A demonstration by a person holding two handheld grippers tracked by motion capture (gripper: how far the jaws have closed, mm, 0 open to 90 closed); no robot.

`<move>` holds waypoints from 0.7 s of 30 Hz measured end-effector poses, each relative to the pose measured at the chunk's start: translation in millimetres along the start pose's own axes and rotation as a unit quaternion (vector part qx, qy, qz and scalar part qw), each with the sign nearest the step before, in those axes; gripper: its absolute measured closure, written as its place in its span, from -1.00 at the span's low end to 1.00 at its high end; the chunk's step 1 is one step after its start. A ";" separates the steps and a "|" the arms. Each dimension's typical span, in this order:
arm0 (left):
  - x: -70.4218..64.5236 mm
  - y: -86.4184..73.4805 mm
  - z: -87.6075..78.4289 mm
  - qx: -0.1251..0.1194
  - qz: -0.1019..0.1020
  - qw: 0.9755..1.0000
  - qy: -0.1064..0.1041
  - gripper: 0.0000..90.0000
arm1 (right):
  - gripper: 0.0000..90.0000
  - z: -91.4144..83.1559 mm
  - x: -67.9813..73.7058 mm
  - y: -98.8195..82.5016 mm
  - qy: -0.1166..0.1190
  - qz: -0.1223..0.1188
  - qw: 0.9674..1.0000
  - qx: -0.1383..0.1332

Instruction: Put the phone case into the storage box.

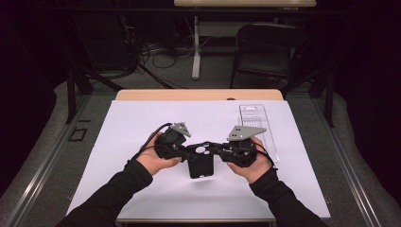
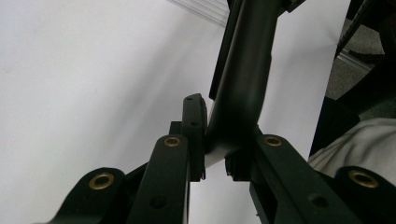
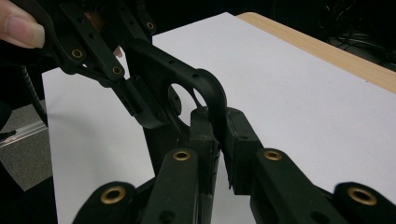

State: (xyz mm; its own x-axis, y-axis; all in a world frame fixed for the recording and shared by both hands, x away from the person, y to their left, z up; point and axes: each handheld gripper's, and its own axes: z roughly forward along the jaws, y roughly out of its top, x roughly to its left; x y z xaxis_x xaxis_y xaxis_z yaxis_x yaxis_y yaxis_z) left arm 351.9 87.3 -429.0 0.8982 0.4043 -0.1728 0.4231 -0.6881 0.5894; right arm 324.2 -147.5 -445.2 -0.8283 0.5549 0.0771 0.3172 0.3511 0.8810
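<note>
The left gripper [image 1: 189,150] is clenched on the left top corner of a black phone case [image 1: 201,163], held up just above the white sheet [image 1: 142,123] on the counter [image 1: 198,94]. In the left gripper view its fingers [image 2: 194,126] pinch the case's thin rim [image 2: 243,84]. The case looks light, thin-walled and somewhat bendy, with a smooth surface likely to slip, so the stiffer corners and rim seem the best places to hold. The right gripper [image 1: 222,150] is clenched on the opposite top corner, fingers [image 3: 205,135] squeezing the curved edge by the camera cut-out [image 3: 187,100]. A clear plastic tray [image 1: 257,127] lies at the right.
</note>
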 end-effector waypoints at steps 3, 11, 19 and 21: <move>0.2 0.1 0.4 -0.001 -0.002 1.000 -0.001 0.79 | 0.86 -0.1 0.1 -0.5 -0.003 0.001 1.000 -0.002; 0.2 0.3 1.4 -0.007 -0.008 1.000 -0.002 0.79 | 0.86 -0.8 1.7 -1.4 -0.015 0.006 1.000 -0.006; 1.0 0.4 1.6 -0.011 -0.014 1.000 -0.006 0.75 | 0.87 -2.0 3.1 -1.5 -0.029 0.015 0.999 -0.013; 1.1 0.4 1.5 -0.014 -0.016 1.000 -0.005 0.72 | 0.87 -2.5 2.8 -1.3 -0.032 0.018 0.999 -0.014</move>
State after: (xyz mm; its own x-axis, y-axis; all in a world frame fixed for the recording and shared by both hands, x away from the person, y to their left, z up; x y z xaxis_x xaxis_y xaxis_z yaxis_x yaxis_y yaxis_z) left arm 353.2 86.5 -430.2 0.8853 0.4200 -0.1999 0.4487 -0.6580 0.6047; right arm 320.4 -148.3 -445.0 -0.7848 0.6145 0.0805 0.3330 0.3085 0.8910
